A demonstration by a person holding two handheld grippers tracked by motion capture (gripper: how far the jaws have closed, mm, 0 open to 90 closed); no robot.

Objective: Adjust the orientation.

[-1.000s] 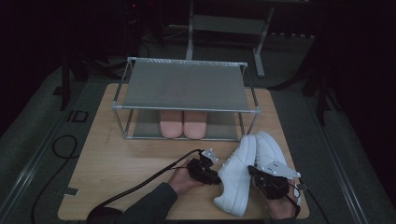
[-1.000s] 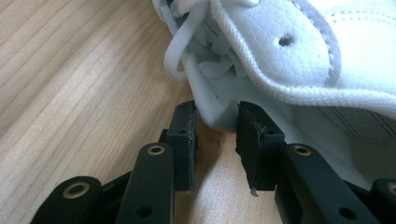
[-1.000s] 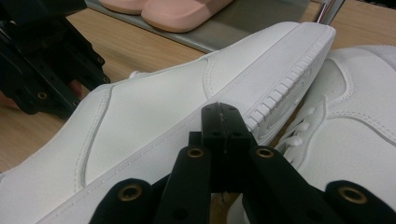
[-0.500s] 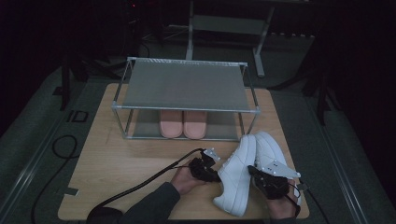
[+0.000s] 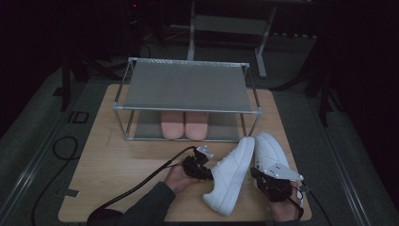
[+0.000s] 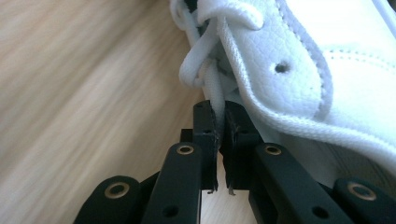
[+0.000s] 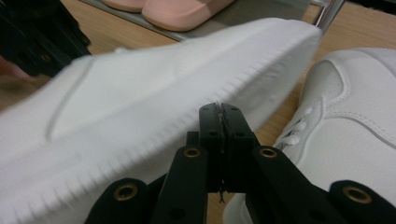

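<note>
A white lace [image 6: 211, 88] was clamped in the left gripper [image 6: 220, 122] jaws, just closed; the right gripper [image 7: 221, 122] jaws were kept together beside the tilted sneaker [image 5: 230, 175], near the counter [image 5: 117, 160] front edge.

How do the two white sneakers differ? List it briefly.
The tipped sneaker lies on its side, sole facing right; the upright sneaker stands on its sole, to its right. The left gripper, whose jaws have just been closing, pinches the tipped sneaker's lace; the upright sneaker's visible laces lie free. Both are white.

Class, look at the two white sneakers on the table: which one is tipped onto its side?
The left white sneaker, next to the left gripper, is tipped so its sole faces right. The right white sneaker stands flat on its sole.
</note>
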